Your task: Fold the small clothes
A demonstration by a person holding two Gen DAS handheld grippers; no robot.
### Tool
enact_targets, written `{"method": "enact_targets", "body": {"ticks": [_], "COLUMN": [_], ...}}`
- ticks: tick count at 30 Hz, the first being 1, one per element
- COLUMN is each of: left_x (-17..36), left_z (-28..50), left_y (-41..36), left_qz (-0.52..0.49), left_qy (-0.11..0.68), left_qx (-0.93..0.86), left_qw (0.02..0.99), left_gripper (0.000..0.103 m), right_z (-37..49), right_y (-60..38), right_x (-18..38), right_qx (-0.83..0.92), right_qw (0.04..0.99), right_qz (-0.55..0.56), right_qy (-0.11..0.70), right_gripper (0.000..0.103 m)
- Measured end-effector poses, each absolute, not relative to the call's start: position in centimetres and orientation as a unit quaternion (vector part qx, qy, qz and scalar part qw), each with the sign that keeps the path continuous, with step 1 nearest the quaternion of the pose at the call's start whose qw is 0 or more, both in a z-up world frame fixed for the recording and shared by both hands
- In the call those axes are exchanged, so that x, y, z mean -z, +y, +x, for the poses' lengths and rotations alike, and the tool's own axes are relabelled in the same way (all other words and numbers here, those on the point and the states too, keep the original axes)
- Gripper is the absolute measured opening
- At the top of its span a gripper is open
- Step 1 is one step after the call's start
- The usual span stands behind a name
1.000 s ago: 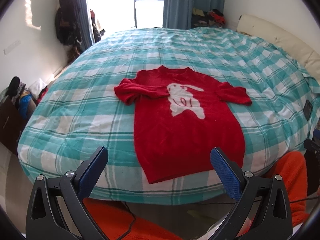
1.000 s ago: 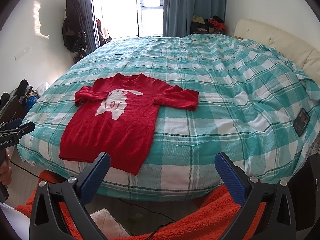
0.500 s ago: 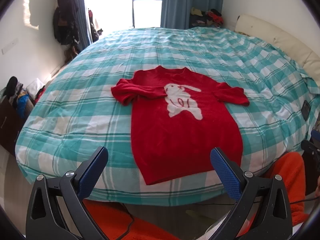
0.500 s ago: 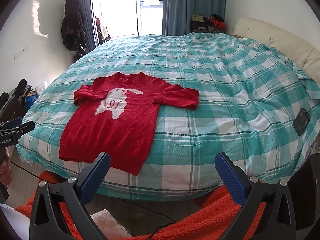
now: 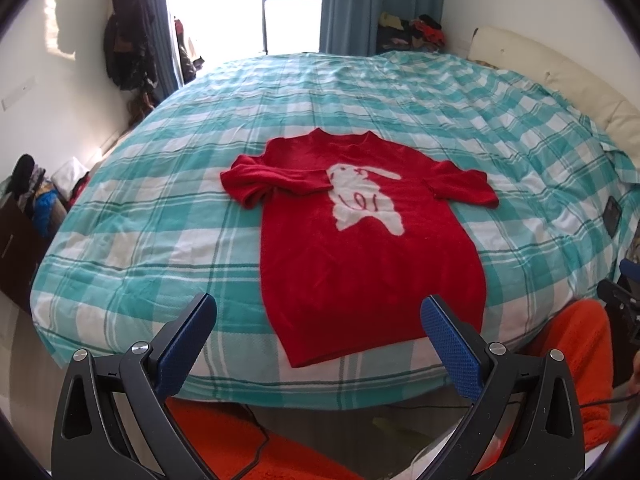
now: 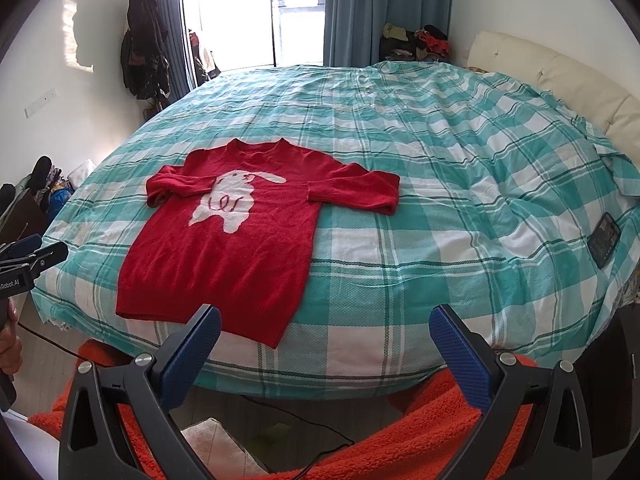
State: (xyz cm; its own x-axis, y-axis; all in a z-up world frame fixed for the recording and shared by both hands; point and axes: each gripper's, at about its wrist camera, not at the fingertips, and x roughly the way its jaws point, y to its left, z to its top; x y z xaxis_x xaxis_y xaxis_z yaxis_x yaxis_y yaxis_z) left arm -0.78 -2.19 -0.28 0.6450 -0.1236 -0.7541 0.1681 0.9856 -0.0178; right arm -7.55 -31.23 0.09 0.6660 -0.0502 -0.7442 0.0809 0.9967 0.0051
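Observation:
A small red sweater [image 5: 360,248] with a white rabbit on the chest lies flat, face up, near the front edge of the bed; it also shows in the right wrist view [image 6: 240,240]. Its left sleeve [image 5: 264,184] is folded in over the chest; its right sleeve [image 6: 356,192] lies spread out sideways. My left gripper [image 5: 318,328] is open and empty, hovering off the bed just before the sweater's hem. My right gripper [image 6: 324,336] is open and empty, before the bed edge to the right of the hem.
The bed [image 6: 460,152] has a teal and white checked cover. A dark phone [image 6: 604,240] lies near its right edge. An orange fleece [image 6: 420,432] is below the grippers. Clothes hang on the left wall [image 6: 144,64]. A cream headboard [image 6: 560,76] is at the right.
Both grippers have moved slightly closer to the bed; the sweater sits a little lower and nearer in both views. The sweater itself has not moved.

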Motion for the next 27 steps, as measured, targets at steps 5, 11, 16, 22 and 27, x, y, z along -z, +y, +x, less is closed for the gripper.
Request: {"method": "enact_targets", "body": {"ticks": [5, 11, 16, 22, 27], "left_x": [0.2, 0.2, 0.1, 0.2, 1.4], "left_z": [-1.0, -1.1, -1.3, -1.5, -1.2], "left_y": [-2.7, -2.8, -3.0, -2.8, -2.3], "left_qz": [0.035, 0.035, 0.035, 0.026, 0.022], "left_qy": [0.412, 0.412, 0.411, 0.413, 0.428], "left_qx": [0.083, 0.084, 0.086, 0.083, 0.083], "left_qw": [0.907, 0.907, 0.907, 0.907, 0.900], "left_gripper": [0.102, 0.102, 0.102, 0.102, 0.102], "right_z": [-7.6, -7.6, -7.8, -8.4, -8.4], "right_y": [-31.2, -31.2, -31.5, -31.8, -31.5], "right_x": [-0.1, -0.1, -0.4, -0.6, -0.4], "right_qx": [0.037, 0.038, 0.040, 0.046, 0.042], "right_qw": [0.912, 0.913, 0.914, 0.918, 0.918], "right_qz": [0.018, 0.018, 0.019, 0.023, 0.025], "right_qy": [0.408, 0.407, 0.402, 0.393, 0.394], "right_gripper": [0.103, 0.103, 0.103, 0.103, 0.103]}}
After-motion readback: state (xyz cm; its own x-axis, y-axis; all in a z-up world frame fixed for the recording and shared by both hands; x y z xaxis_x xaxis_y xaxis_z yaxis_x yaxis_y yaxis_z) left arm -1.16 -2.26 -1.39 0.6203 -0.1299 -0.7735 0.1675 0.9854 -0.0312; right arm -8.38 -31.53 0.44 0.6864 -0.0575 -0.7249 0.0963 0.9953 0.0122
